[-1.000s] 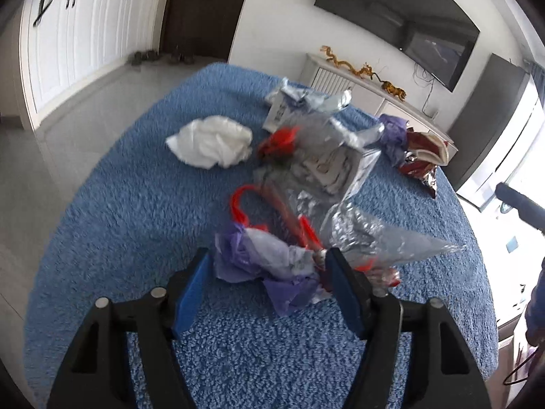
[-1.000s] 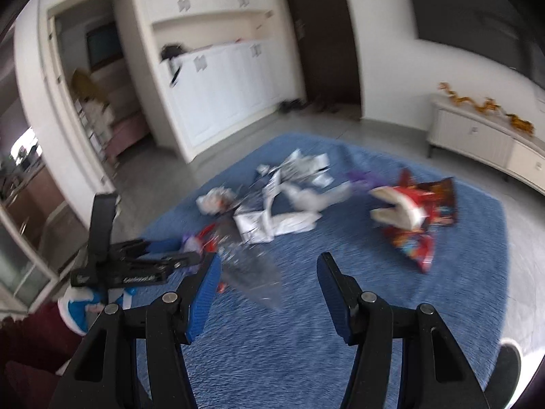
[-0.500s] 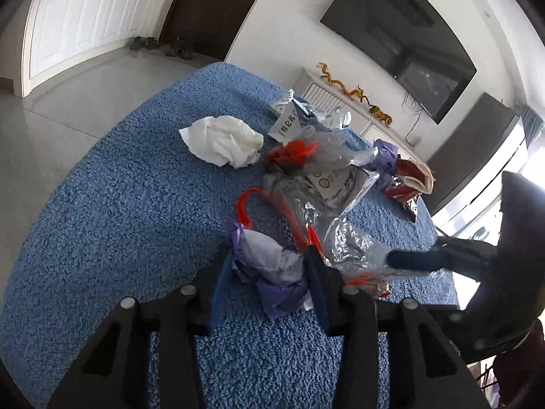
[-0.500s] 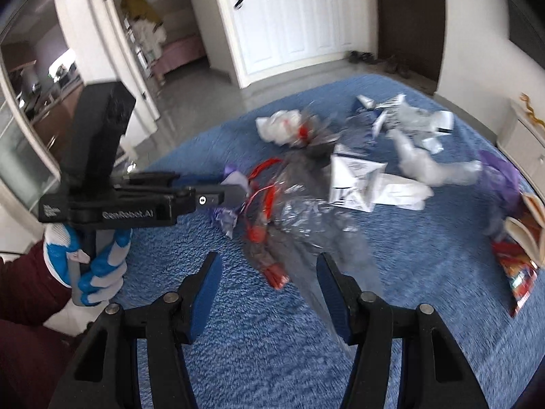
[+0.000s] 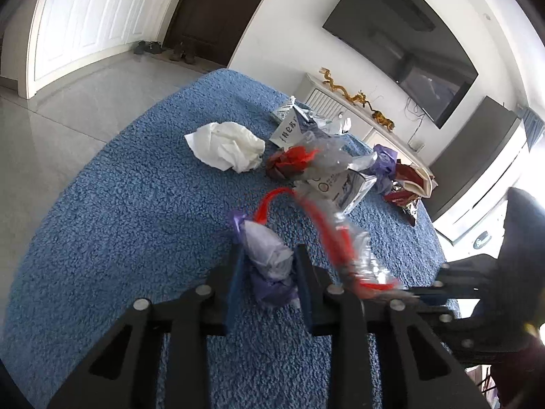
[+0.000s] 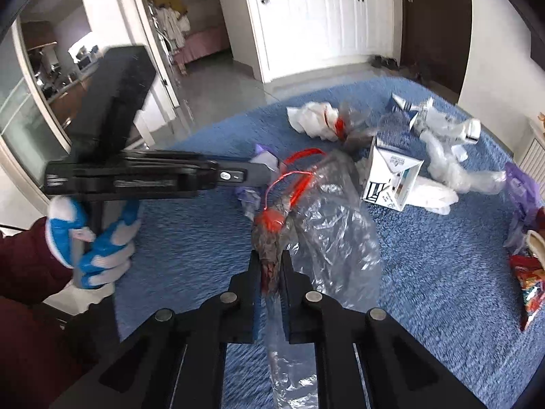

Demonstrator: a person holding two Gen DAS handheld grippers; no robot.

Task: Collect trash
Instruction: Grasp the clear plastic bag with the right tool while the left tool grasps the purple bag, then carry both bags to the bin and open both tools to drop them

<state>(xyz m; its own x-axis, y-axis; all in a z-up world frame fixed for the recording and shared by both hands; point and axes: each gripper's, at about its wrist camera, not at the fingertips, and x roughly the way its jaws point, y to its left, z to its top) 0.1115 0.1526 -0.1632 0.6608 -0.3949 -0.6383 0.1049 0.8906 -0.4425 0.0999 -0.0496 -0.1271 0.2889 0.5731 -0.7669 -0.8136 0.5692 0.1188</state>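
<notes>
- While both claws work the near end of the blue rug (image 5: 119, 225), trash sits in a loose cluster toward its middle & far side.
- L claw (image 5: 269, 272): jaws have just been closing, now clamped on a purple wad (image 5: 269, 259); the wad bulges above & below the pads.
- R claw (image 6: 270, 269): jaws just closed too, pressed together on the gathered neck of a clear bag (image 6: 327, 225); the bag's body fans out to the right of the fingers and a strip trails down between the arms.
- Red ties (image 6: 296, 177) run from the bag's neck toward the purple wad; L claw's tip is just beside them in the R view.
- A gloved hand (image 6: 92, 238), blue & white, grips the L tool's handle at the rug's near-left edge.
- White tissue (image 5: 226, 146) lies apart on the left of the pile, bare rug all around it on the near side.
- Carton (image 6: 391, 177) stands just beyond the bag; more clear wrap (image 6: 456, 170) behind it.
- Red snack pack (image 6: 528, 283) lies near the rug's right edge, well apart from both claws.
- Open room: wide bare rug left of L claw; grey tile floor (image 5: 61, 112) past the rug's left edge up to white cabinets (image 5: 95, 17).
- Far edge of rug ends short of a low white sideboard (image 5: 340, 102) under a wall TV (image 5: 408, 41).
</notes>
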